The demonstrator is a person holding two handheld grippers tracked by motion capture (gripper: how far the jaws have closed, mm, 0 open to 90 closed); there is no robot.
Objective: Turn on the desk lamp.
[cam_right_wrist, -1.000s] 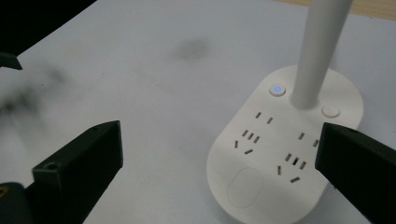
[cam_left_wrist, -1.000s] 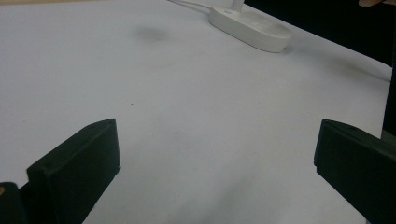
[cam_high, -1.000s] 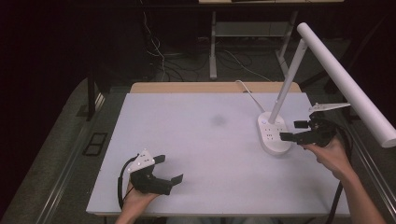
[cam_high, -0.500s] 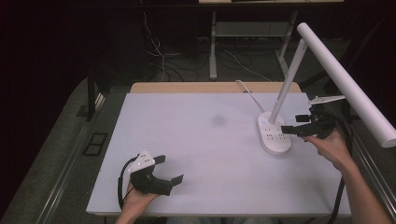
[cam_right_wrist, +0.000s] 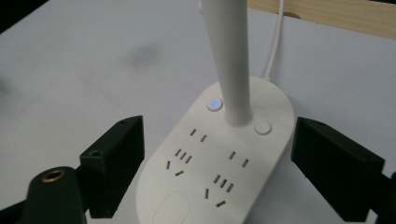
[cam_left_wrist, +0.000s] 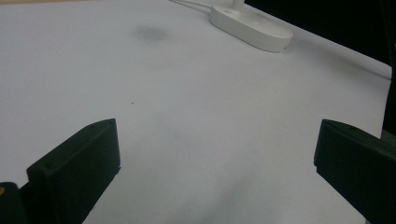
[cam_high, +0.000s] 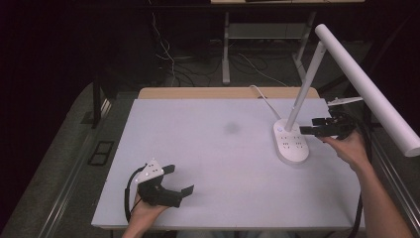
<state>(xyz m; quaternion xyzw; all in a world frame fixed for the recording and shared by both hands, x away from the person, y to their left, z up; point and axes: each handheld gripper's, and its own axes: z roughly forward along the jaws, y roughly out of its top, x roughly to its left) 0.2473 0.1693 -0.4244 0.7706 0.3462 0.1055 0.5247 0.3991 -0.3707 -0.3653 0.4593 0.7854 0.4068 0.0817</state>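
White lamp base is sitting at the table's three o'clock in the high view; the right gripper is edging back from its stem since a second ago, probably lining up. The left gripper is idling at seven o'clock.

Left gripper view: jaws gaping wide, nothing between them.

Right gripper view: jaws spreading wide, straddling the base's near end without touching it, blue button glowing at twelve o'clock.

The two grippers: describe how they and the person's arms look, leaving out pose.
Both are black, each with two blocky, flat-faced jaws. The left gripper carries a pale grey three-cornered plate on top and trails a black cable looping beside the hand. The right gripper has a similar pale plate and a black cable running along the forearm. Its near jaw shows a brass-coloured insert in its own view. Both forearms are bare, with no sleeves.
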